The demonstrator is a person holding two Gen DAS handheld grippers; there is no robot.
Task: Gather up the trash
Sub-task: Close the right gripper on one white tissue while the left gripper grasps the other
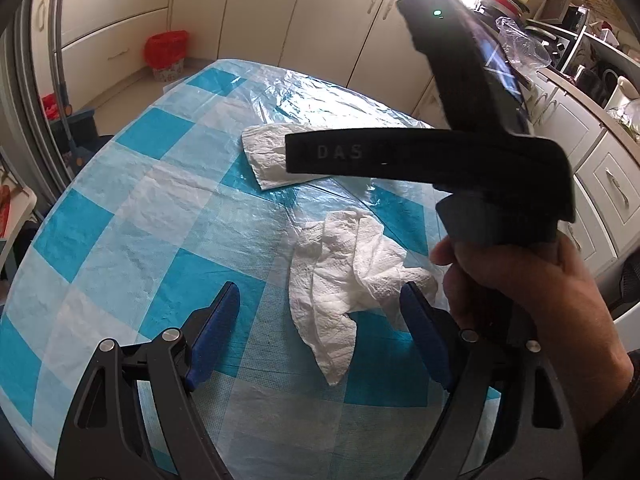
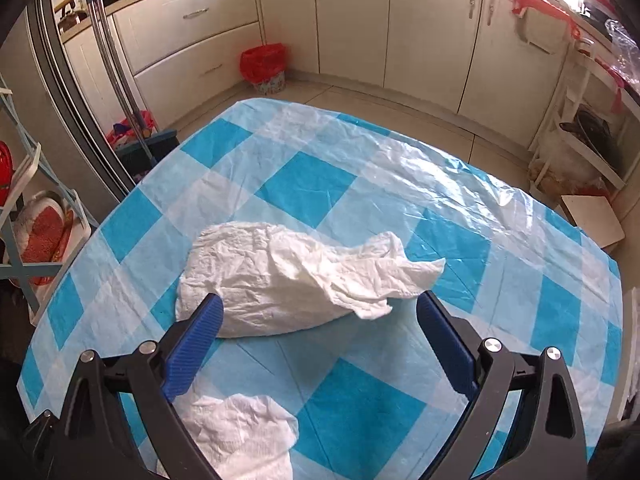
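Note:
Two crumpled white paper towels lie on the blue-and-white checked tablecloth (image 1: 120,240). In the left wrist view the nearer paper towel (image 1: 344,276) lies just ahead of my left gripper (image 1: 320,316), partly between its wide-open blue fingers. The farther paper towel (image 1: 264,152) is half hidden by the black body of the right-hand tool (image 1: 440,152), which a hand (image 1: 520,292) holds. In the right wrist view my right gripper (image 2: 320,320) is open over that farther paper towel (image 2: 280,276). Its left fingertip overlaps the towel's near edge. The other towel (image 2: 240,432) lies beneath the gripper.
A clear plastic sheet (image 2: 440,184) lies on the table's far part. A small bin with a red liner (image 2: 264,66) stands on the floor by the cream cabinets (image 2: 352,20). Mop handles (image 2: 116,80) lean at the left. A low white stool (image 2: 592,216) is right of the table.

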